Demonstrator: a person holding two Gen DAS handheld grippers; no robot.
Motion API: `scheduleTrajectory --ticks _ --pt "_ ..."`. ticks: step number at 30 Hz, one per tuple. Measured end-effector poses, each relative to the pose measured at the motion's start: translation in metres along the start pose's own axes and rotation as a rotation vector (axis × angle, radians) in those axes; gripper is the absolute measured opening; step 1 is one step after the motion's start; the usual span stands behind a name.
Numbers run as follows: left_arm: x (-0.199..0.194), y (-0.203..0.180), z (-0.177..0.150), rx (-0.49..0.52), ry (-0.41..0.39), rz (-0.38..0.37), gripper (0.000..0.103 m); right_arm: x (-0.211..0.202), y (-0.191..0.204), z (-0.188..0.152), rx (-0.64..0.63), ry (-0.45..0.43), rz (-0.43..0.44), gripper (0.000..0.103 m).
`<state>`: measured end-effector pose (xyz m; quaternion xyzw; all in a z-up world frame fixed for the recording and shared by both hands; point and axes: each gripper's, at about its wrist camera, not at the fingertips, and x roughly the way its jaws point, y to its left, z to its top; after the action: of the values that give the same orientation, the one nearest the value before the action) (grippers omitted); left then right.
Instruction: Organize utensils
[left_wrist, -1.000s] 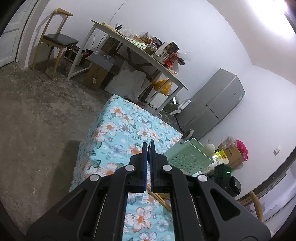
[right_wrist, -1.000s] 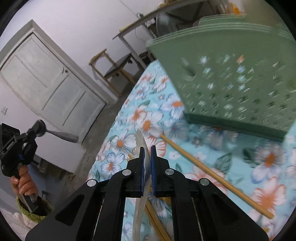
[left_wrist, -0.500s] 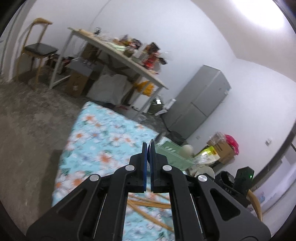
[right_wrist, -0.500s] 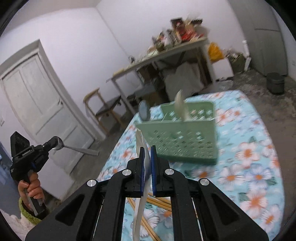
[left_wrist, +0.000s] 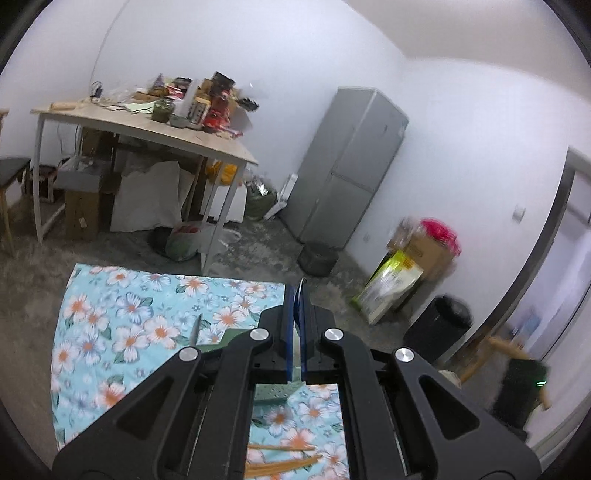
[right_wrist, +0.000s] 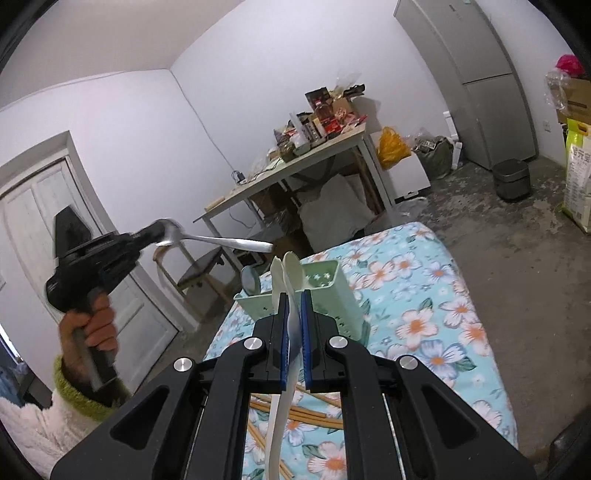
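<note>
Floral cloth (right_wrist: 424, 314) over a low table fills the foreground, bare concrete floor and a cluttered work table behind, and both hands are up in the air with cargo. Right gripper (right_wrist: 294, 317) is clamped tight on a white plastic spoon (right_wrist: 282, 410), the spoon's long axis running straight along the fingers, its tip poking out ahead and the rest trailing back under the tool. Dead ahead and below sits the green utensil basket (right_wrist: 332, 295), upright, with a white utensil and a dark round-headed one already standing in it. Over on the far side, the left gripper (right_wrist: 147, 236), held in a hand (right_wrist: 92, 328), is pinched shut on a metal spoon (right_wrist: 218, 242), bowl in the pads, handle reaching level toward the basket. From the left wrist view the jaws look closed with just a thin metal edge between them. Wooden chopsticks (right_wrist: 295, 410) lie loose on the cloth, nearest the camera. My read: the right hand is nearer the basket, so the white spoon likely drops first, tipped down into the opening.
</note>
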<state>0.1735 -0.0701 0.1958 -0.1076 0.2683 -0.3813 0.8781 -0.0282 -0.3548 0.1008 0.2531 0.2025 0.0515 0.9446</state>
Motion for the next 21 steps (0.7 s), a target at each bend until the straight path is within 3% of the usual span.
scheduleTrajectory --ticks 5,13,19,21 --pt "0.044 -0.017 -0.005 0.08 0.085 0.09 0.001 -0.006 -0.01 0.008 0.002 -0.017 -0.004 0.006" --pt "0.076 -0.028 -0.01 0.15 0.143 0.196 0.001 -0.005 -0.023 0.011 0.008 -0.005 -0.005 0.006" --pt "0.098 -0.031 -0.011 0.159 0.196 0.212 0.002 -0.003 -0.034 0.007 0.04 0.01 0.005 0.006" --pt "0.106 -0.032 -0.01 0.141 0.206 0.173 0.004 -0.003 -0.035 0.006 0.046 0.011 0.007 0.007"
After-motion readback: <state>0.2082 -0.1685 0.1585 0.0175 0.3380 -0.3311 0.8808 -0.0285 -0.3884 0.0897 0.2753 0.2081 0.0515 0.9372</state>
